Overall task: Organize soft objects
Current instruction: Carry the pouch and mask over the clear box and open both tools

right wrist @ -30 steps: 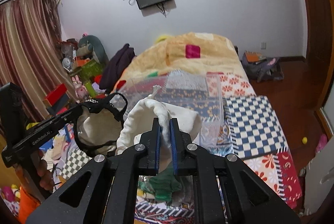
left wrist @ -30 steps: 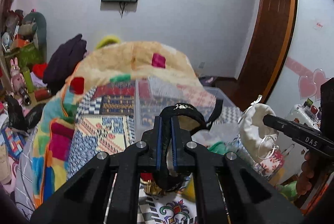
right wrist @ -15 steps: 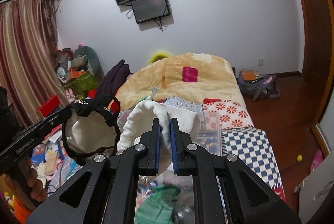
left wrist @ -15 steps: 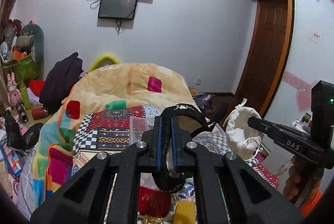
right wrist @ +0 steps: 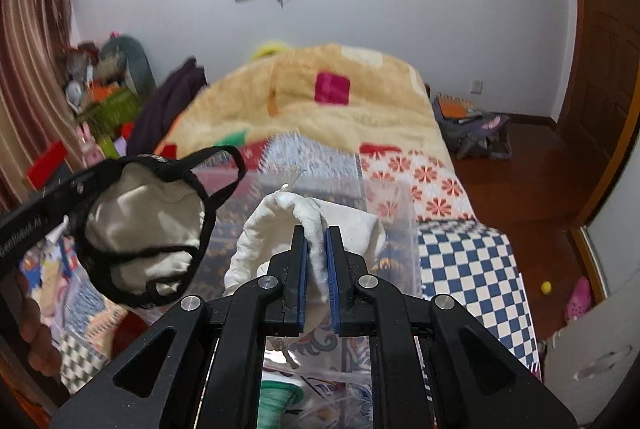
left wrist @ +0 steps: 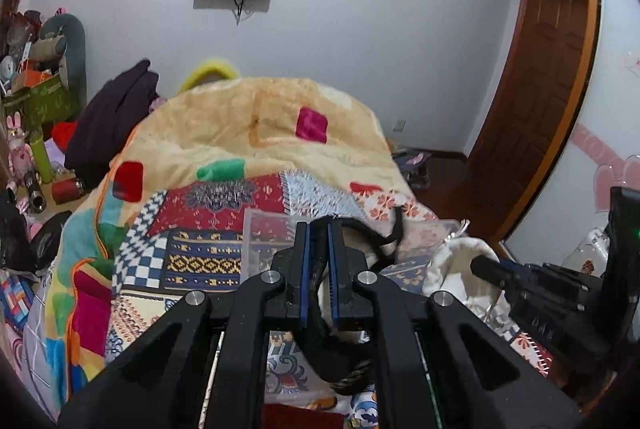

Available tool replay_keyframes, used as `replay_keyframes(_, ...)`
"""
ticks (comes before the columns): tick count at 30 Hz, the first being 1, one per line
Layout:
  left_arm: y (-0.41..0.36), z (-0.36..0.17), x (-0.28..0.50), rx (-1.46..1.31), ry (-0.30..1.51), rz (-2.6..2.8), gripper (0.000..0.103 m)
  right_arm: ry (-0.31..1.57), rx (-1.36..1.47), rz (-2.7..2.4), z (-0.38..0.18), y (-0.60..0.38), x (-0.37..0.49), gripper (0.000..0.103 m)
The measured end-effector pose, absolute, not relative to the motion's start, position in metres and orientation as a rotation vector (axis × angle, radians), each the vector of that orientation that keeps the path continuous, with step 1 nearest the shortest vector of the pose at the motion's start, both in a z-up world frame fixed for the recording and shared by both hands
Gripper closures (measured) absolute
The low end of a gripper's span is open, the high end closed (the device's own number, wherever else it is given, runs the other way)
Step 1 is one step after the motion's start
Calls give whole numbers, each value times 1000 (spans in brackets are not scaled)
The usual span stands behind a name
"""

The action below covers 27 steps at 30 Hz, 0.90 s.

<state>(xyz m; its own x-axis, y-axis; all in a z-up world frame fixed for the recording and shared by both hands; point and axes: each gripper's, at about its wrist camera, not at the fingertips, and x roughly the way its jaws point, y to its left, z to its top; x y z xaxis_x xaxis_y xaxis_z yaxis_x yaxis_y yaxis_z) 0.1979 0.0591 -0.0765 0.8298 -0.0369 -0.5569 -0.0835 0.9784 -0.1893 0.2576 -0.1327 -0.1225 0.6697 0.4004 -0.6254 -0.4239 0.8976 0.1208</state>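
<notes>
My left gripper (left wrist: 318, 229) is shut on a black-trimmed cream cloth pouch (left wrist: 360, 249), held in the air over the bed; the pouch also shows in the right wrist view (right wrist: 144, 229). My right gripper (right wrist: 316, 235) is shut on a white drawstring cloth bag (right wrist: 280, 225), which also shows in the left wrist view (left wrist: 460, 261). A clear plastic storage box (right wrist: 396, 213) sits on the bed below and ahead of both, and its near wall shows in the left wrist view (left wrist: 260, 237).
The bed carries a patchwork quilt (left wrist: 200, 261) and a yellow blanket (left wrist: 248, 125). A dark garment (left wrist: 116, 117) and cluttered toys (left wrist: 36, 101) stand at the left. A wooden door (left wrist: 540, 101) is on the right. A backpack (right wrist: 472, 133) lies on the floor.
Both grippers, which had risen, have tilted back down toward the bed; the clear box and quilt fill more of the view. Both keep hold of their cloth items.
</notes>
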Motion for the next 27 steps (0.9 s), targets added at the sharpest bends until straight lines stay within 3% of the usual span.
replay_keyframes(8,57,-107,212,-197,715,21,95,761,-79,479,-135,-128,256,94)
replay_keyframes(10,56,-108,208,-186,727,17,91,770,-79,488,-135,-130,254,92)
replay_keyframes(13,55,-105,203,-182,725,16,70,767,-83,496,-131,-131,251,78)
replay_keyframes(14,55,-103,199,-181,718,16,63,758,-85,498,-129,-132,249,69)
replay_keyframes(15,55,-100,195,-180,710,16,58,742,-90,498,-126,-132,245,58)
replay_keyframes(18,53,-91,182,-179,689,3,53,686,-100,496,-114,-137,232,44)
replay_keyframes(25,45,-64,141,-149,615,12,30,587,-67,522,-85,-151,202,22)
replay_keyframes(27,42,-58,129,-146,596,15,16,567,-67,531,-80,-154,192,20)
